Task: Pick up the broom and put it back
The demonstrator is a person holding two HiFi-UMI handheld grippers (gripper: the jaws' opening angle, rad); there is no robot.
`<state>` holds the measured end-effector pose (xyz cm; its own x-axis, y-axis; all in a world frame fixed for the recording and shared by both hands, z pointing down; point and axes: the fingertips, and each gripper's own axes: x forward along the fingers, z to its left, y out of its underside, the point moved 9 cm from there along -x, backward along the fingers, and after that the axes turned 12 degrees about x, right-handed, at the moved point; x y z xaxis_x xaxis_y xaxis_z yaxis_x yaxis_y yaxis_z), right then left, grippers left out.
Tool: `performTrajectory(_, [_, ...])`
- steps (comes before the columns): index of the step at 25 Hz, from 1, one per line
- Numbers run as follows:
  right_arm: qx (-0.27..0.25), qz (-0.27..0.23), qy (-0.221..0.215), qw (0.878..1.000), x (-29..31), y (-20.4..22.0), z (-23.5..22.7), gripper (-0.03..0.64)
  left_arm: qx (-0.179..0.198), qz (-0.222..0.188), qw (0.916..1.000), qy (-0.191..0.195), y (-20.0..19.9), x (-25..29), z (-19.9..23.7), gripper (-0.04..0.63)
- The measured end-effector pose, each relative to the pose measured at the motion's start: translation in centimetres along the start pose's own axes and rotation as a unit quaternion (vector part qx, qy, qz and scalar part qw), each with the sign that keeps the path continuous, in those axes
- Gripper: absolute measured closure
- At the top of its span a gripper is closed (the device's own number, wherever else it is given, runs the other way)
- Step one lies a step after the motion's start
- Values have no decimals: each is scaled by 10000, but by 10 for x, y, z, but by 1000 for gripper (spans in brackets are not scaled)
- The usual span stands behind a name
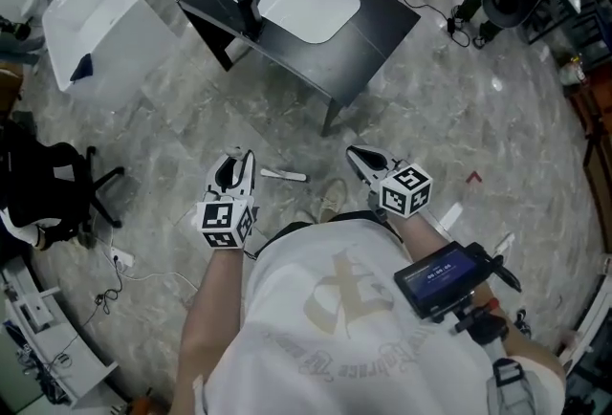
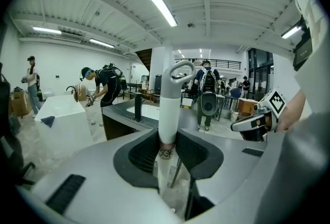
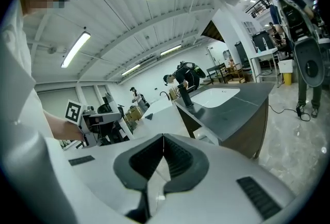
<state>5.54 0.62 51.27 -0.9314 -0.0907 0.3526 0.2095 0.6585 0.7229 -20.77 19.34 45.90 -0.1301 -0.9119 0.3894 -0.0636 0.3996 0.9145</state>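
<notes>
The smooth white broom handle (image 2: 168,104) carries a small black mark under a thin reddish-brown band. My left gripper (image 2: 166,140) and right gripper (image 3: 163,152) are pale grey-white shells with dark grey ribbed pads, each with a marker cube (image 1: 406,190) patterned in black-and-white squares. Farther off, the flat dark grey counter (image 1: 382,32) frames a white oval basin (image 1: 306,2) over a floor (image 1: 449,107) of mottled grey marbling.
</notes>
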Motion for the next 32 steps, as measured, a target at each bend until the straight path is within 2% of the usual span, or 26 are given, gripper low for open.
performTrajectory(8, [-188, 143, -198, 9995, 4, 19, 31, 600, -3, 114, 9999, -125, 23, -47, -5, 486])
performTrajectory(12, [-249, 182, -181, 9994, 4, 32, 53, 600, -18, 28, 9999, -147, 34, -78, -3, 486])
performTrajectory(18, [-306, 190, -63, 9993, -6, 43, 63, 600, 0, -52, 10000, -67, 42, -97, -8, 486])
performTrajectory(28, [-434, 94, 148, 9989, -11, 36, 64, 598, -115, 93, 9998, 100, 57, -88, 5, 487])
performTrajectory(32, [-366, 38, 286, 9989, -22, 37, 50, 598, -89, 92, 9992, 390, 56, -67, -4, 486])
